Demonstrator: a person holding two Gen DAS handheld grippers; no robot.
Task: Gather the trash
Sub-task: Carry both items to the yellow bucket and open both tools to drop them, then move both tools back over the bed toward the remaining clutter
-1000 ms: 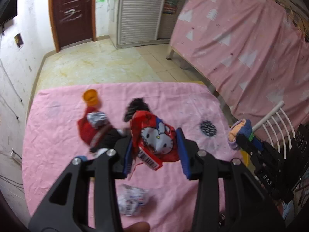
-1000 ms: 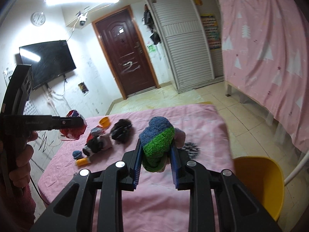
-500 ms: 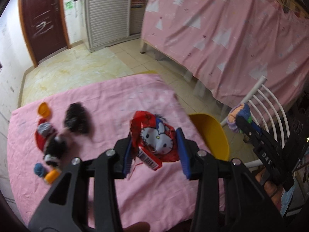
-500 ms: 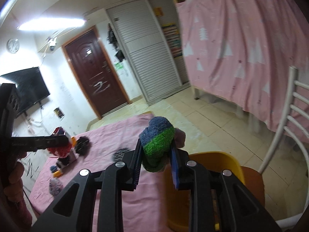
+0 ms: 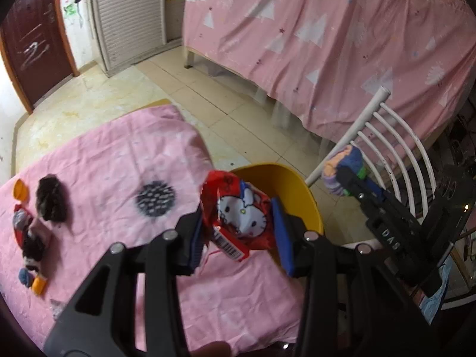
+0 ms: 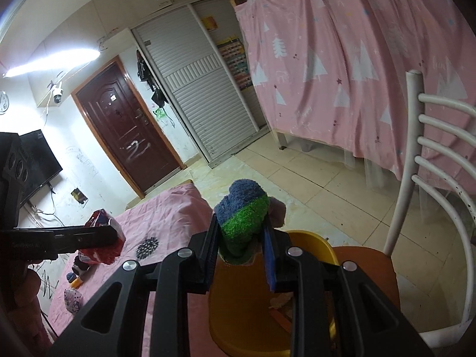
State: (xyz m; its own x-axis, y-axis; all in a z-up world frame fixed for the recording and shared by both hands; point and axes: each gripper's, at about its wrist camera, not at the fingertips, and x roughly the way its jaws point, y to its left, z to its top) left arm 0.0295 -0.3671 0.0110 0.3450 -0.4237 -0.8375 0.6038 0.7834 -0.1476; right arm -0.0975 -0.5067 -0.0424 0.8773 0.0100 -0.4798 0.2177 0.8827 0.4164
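Note:
My left gripper (image 5: 238,235) is shut on a red cartoon-cat snack wrapper (image 5: 238,220) and holds it over the near rim of a yellow bin (image 5: 285,190) beside the table. My right gripper (image 6: 241,253) is shut on a fuzzy blue and green sock (image 6: 241,217) and holds it above the same yellow bin (image 6: 247,315). The right gripper with the sock also shows in the left wrist view (image 5: 348,172), to the right of the bin. The left gripper with the wrapper shows in the right wrist view (image 6: 101,238).
A pink-clothed table (image 5: 113,160) carries a black-and-white round scrap (image 5: 155,198), a black fuzzy clump (image 5: 51,199), an orange cap (image 5: 20,189) and a small pile of scraps (image 5: 29,244). A white chair (image 6: 428,178) holds the bin. A pink curtain (image 5: 327,44) hangs behind.
Both grippers swung right, away from the table's middle, carrying their items. The yellow bin came into view and now lies under the wrapper and the sock.

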